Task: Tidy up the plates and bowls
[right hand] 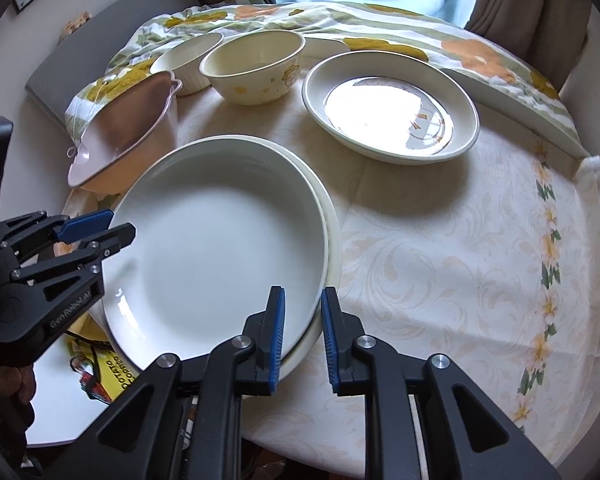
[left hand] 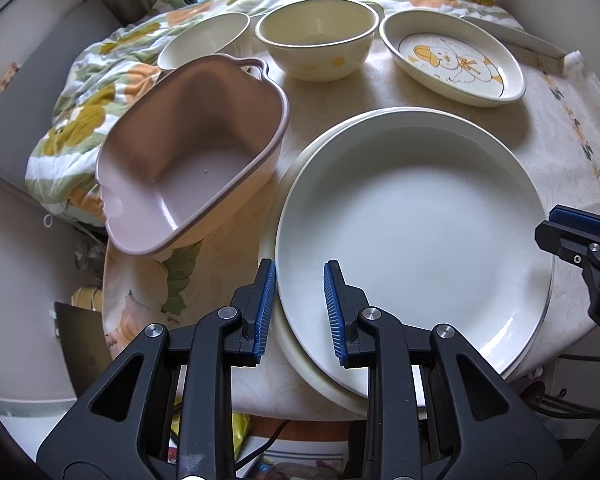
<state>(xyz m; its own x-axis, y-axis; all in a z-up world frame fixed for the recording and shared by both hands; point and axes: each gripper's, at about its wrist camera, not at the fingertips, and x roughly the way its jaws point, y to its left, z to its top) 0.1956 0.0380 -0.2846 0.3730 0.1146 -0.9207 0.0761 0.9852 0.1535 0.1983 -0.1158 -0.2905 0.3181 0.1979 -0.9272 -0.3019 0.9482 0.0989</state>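
Duck print (left hand: 450, 60) glare-hidden rightward.

Left black two-finger gripper with blue ribbed pads (left hand: 299, 308), jaws clamped on the white plate's (left hand: 412, 220) near-left rim, right matching gripper (right hand: 302, 336) clamped on its near-right rim, both tilted steeply downward

Each black gripper (left hand: 300, 308) has blue ribbed pads (right hand: 278, 336), silver screws
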